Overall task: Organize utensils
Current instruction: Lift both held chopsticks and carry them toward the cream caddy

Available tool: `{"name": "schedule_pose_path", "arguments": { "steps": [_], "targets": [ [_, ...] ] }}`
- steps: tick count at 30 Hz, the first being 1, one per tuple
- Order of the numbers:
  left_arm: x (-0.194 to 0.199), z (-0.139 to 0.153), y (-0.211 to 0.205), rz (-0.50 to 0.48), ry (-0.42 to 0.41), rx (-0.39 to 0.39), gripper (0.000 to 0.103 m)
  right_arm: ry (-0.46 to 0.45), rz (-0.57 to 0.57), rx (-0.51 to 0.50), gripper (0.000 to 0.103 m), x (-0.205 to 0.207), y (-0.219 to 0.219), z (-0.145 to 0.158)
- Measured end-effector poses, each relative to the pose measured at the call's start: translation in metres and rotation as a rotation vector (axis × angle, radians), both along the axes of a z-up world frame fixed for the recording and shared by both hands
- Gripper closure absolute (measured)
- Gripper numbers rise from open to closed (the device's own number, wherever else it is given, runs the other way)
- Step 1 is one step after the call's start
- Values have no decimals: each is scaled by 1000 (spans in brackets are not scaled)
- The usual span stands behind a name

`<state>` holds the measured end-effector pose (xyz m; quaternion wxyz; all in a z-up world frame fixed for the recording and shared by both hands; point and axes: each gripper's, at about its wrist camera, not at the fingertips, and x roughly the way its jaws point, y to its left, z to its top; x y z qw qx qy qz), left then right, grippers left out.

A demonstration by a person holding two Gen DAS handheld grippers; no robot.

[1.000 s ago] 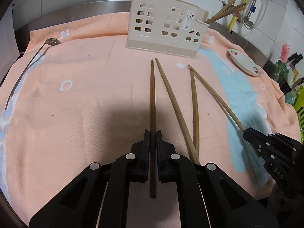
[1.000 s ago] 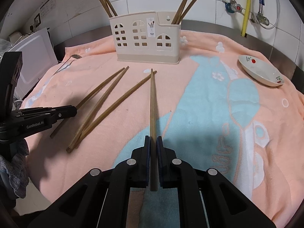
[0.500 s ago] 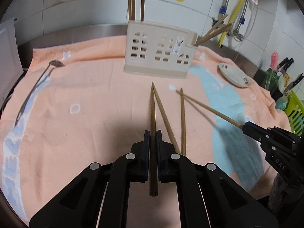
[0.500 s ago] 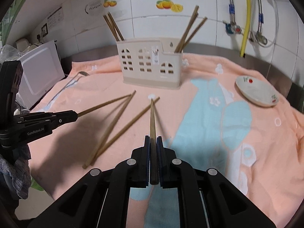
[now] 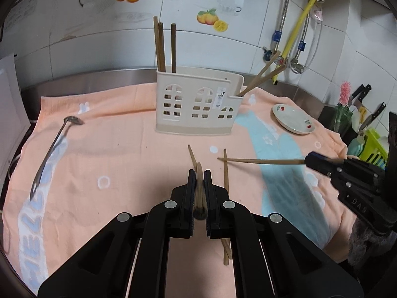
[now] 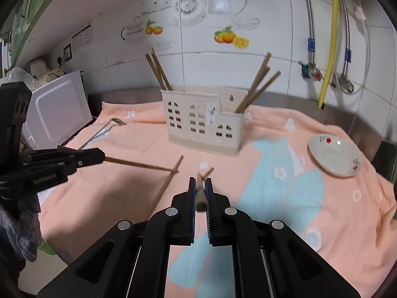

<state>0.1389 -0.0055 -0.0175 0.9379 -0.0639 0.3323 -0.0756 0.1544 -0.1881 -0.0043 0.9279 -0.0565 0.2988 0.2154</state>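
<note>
Gripping chopsticks (image 5: 198, 193), both grippers (image 5: 199, 173) (tilted down), lifted

Both tongs (image 5: 198, 173) (image 6: 200, 181) clamped, tilted downward

Peach towel (image 5: 124, 149) with pale blue patches covers the tabletop. Small white dish (image 5: 292, 122) with red print lies on it, far right. Yellow hose (image 6: 331, 39) and braided metal hoses hang on the tiled wall. Orange-fruit decals (image 6: 230, 38) above. White appliance (image 6: 58, 109) at left.

Before you, peach towel (image 5: 129, 154) over steel counter (image 5: 99, 79), bearing utensil holder (image 5: 198, 106), ladle (image 5: 49, 154), dish (image 5: 292, 123), two loose chopsticks (image 5: 225, 171).
</note>
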Motion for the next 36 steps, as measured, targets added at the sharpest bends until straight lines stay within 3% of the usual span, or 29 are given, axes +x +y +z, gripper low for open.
{"name": "schedule_pose_path", "arguments": {
  "steps": [25,36],
  "targets": [
    [58,82,3,-50,-85,41,98,-40,23,8,96,83,2,133],
    [89,147,-1,-38,-200,67,98,-97,-13,5,96,112,2,166]
  ]
}}
